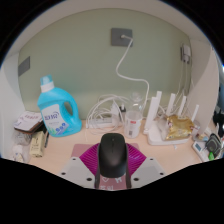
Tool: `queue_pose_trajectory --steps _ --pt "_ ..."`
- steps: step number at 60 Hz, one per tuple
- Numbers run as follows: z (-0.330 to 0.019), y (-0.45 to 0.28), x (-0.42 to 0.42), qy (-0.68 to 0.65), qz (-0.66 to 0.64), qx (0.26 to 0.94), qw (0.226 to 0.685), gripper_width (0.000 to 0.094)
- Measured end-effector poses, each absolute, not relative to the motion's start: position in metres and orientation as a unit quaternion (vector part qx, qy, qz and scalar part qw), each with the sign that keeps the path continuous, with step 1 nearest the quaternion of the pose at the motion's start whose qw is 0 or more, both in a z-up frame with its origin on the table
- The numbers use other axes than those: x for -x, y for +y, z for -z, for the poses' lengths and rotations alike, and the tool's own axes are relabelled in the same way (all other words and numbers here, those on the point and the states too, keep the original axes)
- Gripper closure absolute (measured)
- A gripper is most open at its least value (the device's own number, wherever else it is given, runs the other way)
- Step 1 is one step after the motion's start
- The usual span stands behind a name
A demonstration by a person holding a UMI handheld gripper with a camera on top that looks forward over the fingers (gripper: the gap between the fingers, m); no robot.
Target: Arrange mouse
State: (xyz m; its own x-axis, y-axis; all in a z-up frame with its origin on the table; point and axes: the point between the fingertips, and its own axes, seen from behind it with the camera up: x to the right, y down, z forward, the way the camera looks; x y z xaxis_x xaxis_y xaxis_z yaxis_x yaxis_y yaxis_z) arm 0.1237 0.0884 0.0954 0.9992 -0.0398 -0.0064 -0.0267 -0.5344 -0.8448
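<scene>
A black computer mouse (112, 156) sits between my gripper's (112, 170) two fingers, its front pointing away from me. The pink pads (86, 158) press against both of its sides, so the gripper is shut on it. The mouse is held above the light wooden desk (60, 150), near its front edge. The underside of the mouse and the fingertips are hidden.
A blue detergent bottle (59, 108) stands at the left with small packets (30, 128) beside it. A white router (165, 112), white cables (105, 108) and a small bottle (135, 118) crowd the back by the wall. More clutter (208, 140) lies at the right.
</scene>
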Motion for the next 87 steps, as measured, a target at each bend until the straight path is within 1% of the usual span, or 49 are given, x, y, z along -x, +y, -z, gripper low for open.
queue_pose_trajectory --steps 4,8,11,14,18,19,22,24,28,31,38,48,54,61,69,76,87 --pt "-0.049 0.096 -0.115 0.015 -0.003 0.897 0.442 0.0589" --pt "-0.017 0.098 -0.113 0.01 -0.003 0.909 0.416 0.0584" --pt "-0.001 0.098 -0.11 0.011 -0.006 0.914 0.405 0.0559" --pt "0.01 0.096 -0.106 0.006 -0.011 0.92 0.392 0.0511" --pt "0.013 0.093 -0.107 0.004 -0.011 0.923 0.386 0.0455" --pt "0.012 0.093 -0.107 0.004 -0.008 0.922 0.388 0.0418" --pt "0.007 0.091 -0.111 0.001 0.006 0.92 0.392 0.0197" --pt "0.002 0.089 -0.11 -0.002 0.009 0.919 0.394 0.0076" --pt "-0.014 0.082 -0.108 -0.001 0.009 0.915 0.404 0.0111" --pt "-0.026 0.074 -0.108 0.001 0.013 0.913 0.408 0.0082" --pt "-0.062 0.043 -0.105 0.008 0.022 0.903 0.428 0.0089" --pt "-0.113 -0.021 -0.097 0.012 0.031 0.889 0.457 0.0082" --pt "-0.134 -0.067 -0.091 0.004 0.042 0.885 0.465 0.0085" --pt "-0.15 -0.117 -0.082 -0.001 0.046 0.884 0.466 0.0083" --pt "-0.161 -0.155 -0.074 -0.006 0.048 0.881 0.472 0.0084" --pt "-0.168 -0.174 -0.07 -0.005 0.048 0.879 0.474 0.0086" --pt "-0.173 -0.182 -0.064 -0.011 0.049 0.88 0.472 0.0085"
